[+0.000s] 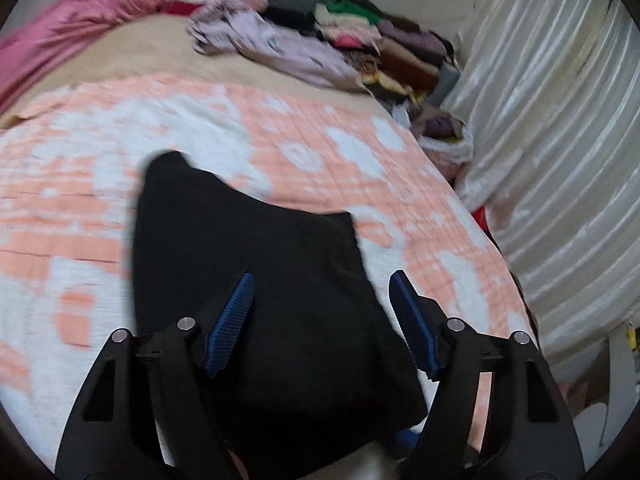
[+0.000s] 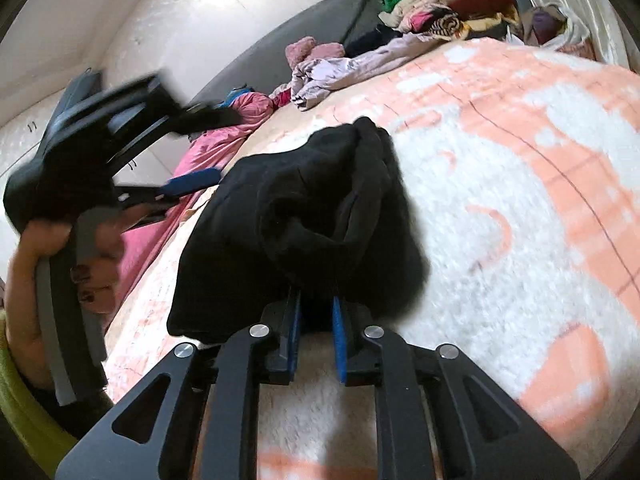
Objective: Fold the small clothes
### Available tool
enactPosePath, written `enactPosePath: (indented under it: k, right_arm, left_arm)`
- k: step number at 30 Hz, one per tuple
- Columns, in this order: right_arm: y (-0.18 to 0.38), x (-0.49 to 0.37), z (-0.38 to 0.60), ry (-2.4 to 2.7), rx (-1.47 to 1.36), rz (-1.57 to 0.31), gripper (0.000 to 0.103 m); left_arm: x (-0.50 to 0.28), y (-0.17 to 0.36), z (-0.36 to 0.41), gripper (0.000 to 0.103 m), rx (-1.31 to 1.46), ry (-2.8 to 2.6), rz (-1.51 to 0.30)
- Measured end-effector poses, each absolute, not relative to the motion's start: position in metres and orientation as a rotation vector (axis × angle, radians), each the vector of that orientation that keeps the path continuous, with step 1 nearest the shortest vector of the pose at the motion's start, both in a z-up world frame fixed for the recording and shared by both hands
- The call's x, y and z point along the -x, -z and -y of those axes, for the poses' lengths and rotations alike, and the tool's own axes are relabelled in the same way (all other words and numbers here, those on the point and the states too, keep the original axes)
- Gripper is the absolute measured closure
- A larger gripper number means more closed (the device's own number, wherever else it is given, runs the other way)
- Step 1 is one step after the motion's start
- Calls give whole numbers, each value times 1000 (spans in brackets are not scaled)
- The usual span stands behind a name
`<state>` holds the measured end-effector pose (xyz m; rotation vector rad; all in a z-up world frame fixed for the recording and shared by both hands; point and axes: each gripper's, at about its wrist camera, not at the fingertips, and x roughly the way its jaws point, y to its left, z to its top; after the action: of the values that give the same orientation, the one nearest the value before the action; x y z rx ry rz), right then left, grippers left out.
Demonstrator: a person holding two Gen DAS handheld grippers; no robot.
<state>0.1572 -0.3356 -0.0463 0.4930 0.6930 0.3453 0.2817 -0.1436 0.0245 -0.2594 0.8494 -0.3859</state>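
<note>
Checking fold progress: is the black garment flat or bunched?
Bunched: black garment heaps in folds where the right gripper pinches it.

Black garment (image 1: pixel 256 264), small, soft matte fabric, no visible print. Lies on the peach-and-white bedspread (image 1: pixel 304 136), near its front edge. From the left wrist view it reads as a roughly flat dark panel with one narrow corner sticking up-left and a second corner at right. From the right wrist view it is bunched: folds piled up, an opening or hem gaping in the middle, one edge draped flat leftward.
</note>
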Motion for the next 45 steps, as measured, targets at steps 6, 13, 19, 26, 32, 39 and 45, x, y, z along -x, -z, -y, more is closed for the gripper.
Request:
enactPosePath:
  k: [6,13,19,26,32,39,45]
  right_arm:
    - [29,-140,341,-286,-447,-674,84]
    - [-13,-175,352,-253,-366,-629,69]
    - [-18,-250,333,-295,-242,-763,67]
    - [10,-302,321,-311,-266,-931,67]
    - [19,-312,319,-349,-314,-950,82]
    - [-16,-295,321,-383,-225,-792,97]
    - [-29,-296,323,-291,-68,-756,97]
  left_arm:
    - [-260,-10,95,43,150,210,-817]
    - [-256,33,100,46,89,210,-866]
    - [-251,23,99,46,90,248,-865]
    - [-245,25,101,45,91,266,-866]
    - [-243,26,100,44,102,269,-864]
    - [-241,20,99,44,120,283,-860]
    - [-238,12,106,41,133,314,-857]
